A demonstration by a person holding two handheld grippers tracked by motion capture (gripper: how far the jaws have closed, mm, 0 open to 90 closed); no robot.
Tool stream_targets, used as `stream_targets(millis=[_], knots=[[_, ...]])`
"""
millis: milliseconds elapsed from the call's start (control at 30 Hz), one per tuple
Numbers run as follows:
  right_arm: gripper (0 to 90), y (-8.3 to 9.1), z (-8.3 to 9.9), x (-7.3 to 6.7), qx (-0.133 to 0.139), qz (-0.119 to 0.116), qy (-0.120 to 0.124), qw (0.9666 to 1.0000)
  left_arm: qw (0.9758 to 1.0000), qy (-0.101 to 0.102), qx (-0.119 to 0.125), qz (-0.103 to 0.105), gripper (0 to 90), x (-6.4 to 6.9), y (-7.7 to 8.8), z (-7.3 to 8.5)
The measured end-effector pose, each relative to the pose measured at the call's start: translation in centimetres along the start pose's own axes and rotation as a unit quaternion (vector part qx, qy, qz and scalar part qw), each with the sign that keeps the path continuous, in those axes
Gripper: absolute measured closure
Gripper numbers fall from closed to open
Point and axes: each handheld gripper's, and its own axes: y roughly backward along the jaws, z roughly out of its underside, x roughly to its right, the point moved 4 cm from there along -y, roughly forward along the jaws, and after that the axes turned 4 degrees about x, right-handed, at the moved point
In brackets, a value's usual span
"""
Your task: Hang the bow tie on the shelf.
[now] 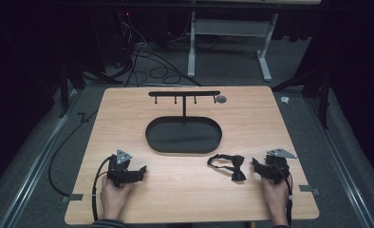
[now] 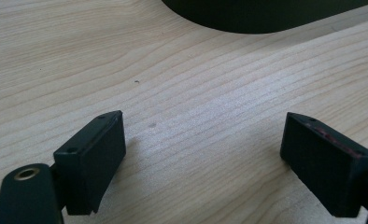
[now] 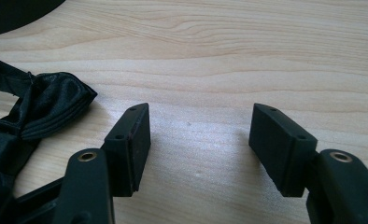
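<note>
Resting both claws spread and empty on the table (image 1: 185,199), right claw (image 1: 257,167) just beside the black bow tie (image 1: 233,166) near the stand's tray (image 1: 183,135), likely readying a sideways reach and pinch.

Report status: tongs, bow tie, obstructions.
Left tongs open, empty. Right tongs open, beside black satin bow tie, not touching. Black oval tray with hook stand behind, path unobstructed.

Worktop (image 1: 175,190): pale wood grain, lay flat.
Black oval tray (image 1: 183,135): sat mid-worktop.
Hook rack (image 1: 184,94): rose upright from tray's far side.
Floor cables (image 1: 152,66): trailed beyond the worktop.
</note>
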Motion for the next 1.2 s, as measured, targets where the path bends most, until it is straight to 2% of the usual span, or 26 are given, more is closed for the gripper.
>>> stream_targets(millis=[700, 1033, 1200], knots=[[39.5, -0.01, 0.00, -0.03, 0.001, -0.004, 0.004, 1.0000, 1.0000, 0.000, 0.000, -0.001, 15.0, -0.02, 0.01, 0.00], [46.0, 0.17, 0.07, 0.07, 0.005, -0.012, -0.003, 0.9999, 1.0000, 0.000, 0.000, -0.001, 15.1, -0.02, 0.02, 0.00], [47.0, 0.59, 0.00, -0.15, 0.018, -0.026, -0.006, 0.9995, 1.0000, 0.001, 0.000, -0.001, 15.2, 0.00, 0.02, 0.00]])
